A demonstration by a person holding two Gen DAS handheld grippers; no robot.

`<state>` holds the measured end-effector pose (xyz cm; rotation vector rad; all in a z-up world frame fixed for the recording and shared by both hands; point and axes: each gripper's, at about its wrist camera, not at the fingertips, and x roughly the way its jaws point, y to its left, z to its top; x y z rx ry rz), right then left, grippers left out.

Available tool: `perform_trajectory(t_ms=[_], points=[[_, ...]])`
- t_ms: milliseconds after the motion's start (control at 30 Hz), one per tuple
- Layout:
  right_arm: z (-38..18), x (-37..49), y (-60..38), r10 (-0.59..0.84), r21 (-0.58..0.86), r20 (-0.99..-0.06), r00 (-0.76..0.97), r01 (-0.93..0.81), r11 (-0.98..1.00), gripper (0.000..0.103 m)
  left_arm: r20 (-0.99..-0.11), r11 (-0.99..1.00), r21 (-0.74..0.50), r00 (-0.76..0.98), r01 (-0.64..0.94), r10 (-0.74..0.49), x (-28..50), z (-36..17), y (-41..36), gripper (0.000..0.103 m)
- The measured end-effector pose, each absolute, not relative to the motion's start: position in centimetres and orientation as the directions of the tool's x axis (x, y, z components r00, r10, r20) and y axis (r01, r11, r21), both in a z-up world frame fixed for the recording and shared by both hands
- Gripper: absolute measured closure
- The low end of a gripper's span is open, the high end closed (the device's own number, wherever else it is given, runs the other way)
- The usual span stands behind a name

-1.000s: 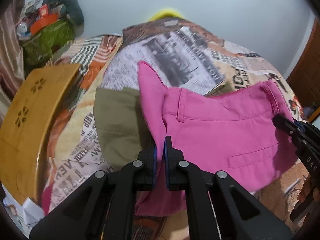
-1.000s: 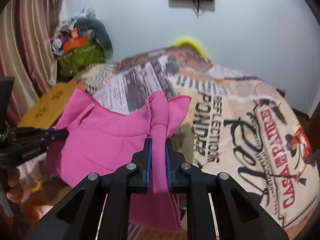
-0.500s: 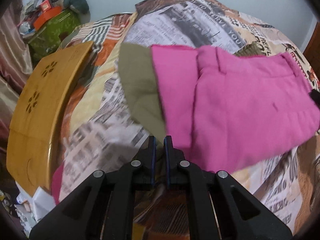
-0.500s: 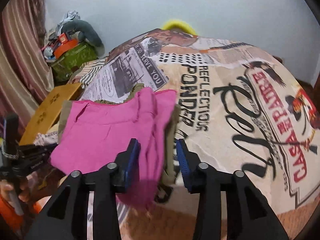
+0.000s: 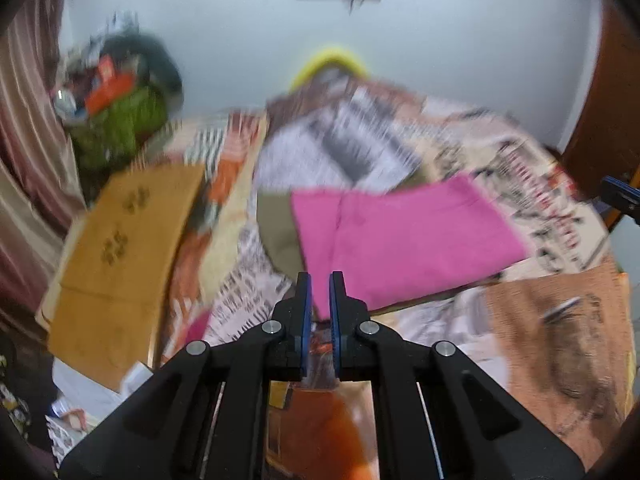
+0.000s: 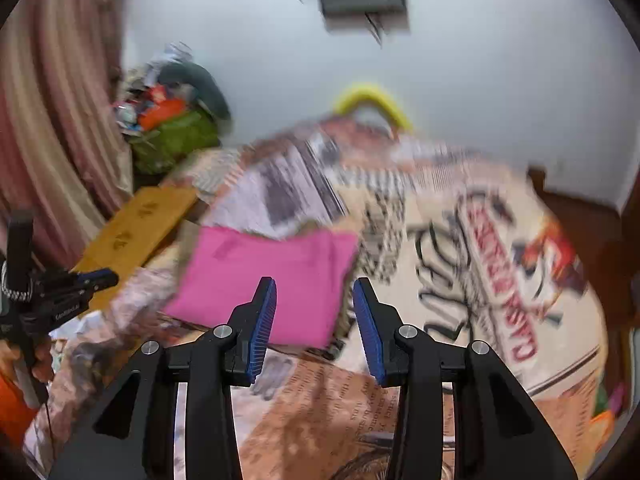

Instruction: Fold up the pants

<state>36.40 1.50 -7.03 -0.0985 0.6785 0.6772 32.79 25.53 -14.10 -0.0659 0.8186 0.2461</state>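
Pink pants (image 5: 404, 240) look soft and light; I would grip an edge. My left gripper (image 5: 320, 304) is closed and empty, my right gripper (image 6: 314, 312) apart.

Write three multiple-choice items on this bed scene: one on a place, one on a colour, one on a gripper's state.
1. Where do the folded pants lie?
A. on the printed bedspread, over an olive garment
B. on the wooden board
C. on the floor

2. What colour are they?
A. yellow
B. pink
C. blue

3. How does the right gripper stand?
A. clamped on the pants
B. open and empty
C. out of view

Key: 1 A, olive cloth shows at their left edge; 2 B, plainly pink; 3 B, its blue pads stand apart with nothing between them.
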Motion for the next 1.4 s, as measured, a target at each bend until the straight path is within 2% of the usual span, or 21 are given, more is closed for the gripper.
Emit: perform_trajectory(t_ms=[133,367,600,833,933,1000,1100,1133,1200,1267,1333,1400], points=[[-1.6,31.2,0.3,0.609,0.082,-0.483,0.629,-0.66,0.747,0.067,-0.633,0.974,0.023,0.751,-0.226,0.189,28.1,-7.3,22.6,0.095],[5.2,22.3,-3.1,0.703,0.099,-0.287,0.651,-0.71,0.698,0.067,-0.434,0.98,0.014,0.882,-0.197,0.184,18.4,1.5,18.2,0.095],[8.1,14.3,-6.9,0.735,0.099,-0.133,0.664,-0.729,0.677,0.067,-0.286,0.981,0.003,0.94,-0.196,0.188,9.3,5.1,14.6,0.095],[8.2,9.5,-7.6,0.739,0.062,-0.06,0.672,-0.736,0.674,0.067,-0.17,0.975,0.05,0.96,-0.218,0.224,2.6,5.8,10.7,0.091],[8.0,8.3,-7.0,0.733,0.024,-0.053,0.679,-0.732,0.68,0.067,-0.168,0.977,0.034,0.962,-0.211,0.213,1.1,5.4,10.0,0.082],[7.7,7.7,-7.1,0.727,0.0,-0.047,0.685,-0.728,0.686,0.067,-0.175,0.981,0.017,0.966,-0.192,0.192,0.5,5.2,9.8,0.066],[7.5,6.8,-7.1,0.729,0.011,-0.05,0.683,-0.729,0.684,0.067,-0.155,0.981,0.015,0.969,-0.192,0.192,-0.7,5.2,9.1,0.047],[7.4,6.8,-7.1,0.726,0.019,-0.052,0.686,-0.726,0.688,0.066,-0.146,0.98,0.019,0.969,-0.196,0.197,-1.0,5.1,9.0,0.044],[7.3,6.5,-7.5,0.716,0.048,-0.053,0.696,-0.714,0.698,0.047,-0.142,0.981,0.012,0.97,-0.196,0.196,-1.3,5.1,8.9,0.025],[7.3,6.5,-7.7,0.717,0.074,-0.043,0.696,-0.714,0.697,0.039,-0.141,0.983,-0.01,0.974,-0.183,0.179,-1.6,5.1,9.0,0.017],[7.3,6.5,-7.8,0.706,0.078,-0.041,0.708,-0.702,0.708,0.038,-0.143,0.984,-0.013,0.974,-0.178,0.174,-1.6,5.1,9.0,0.014],[7.3,6.3,-7.7,0.695,0.066,-0.053,0.717,-0.692,0.719,0.027,-0.136,0.982,-0.006,0.973,-0.191,0.188,-1.9,5.0,8.7,0.007]])
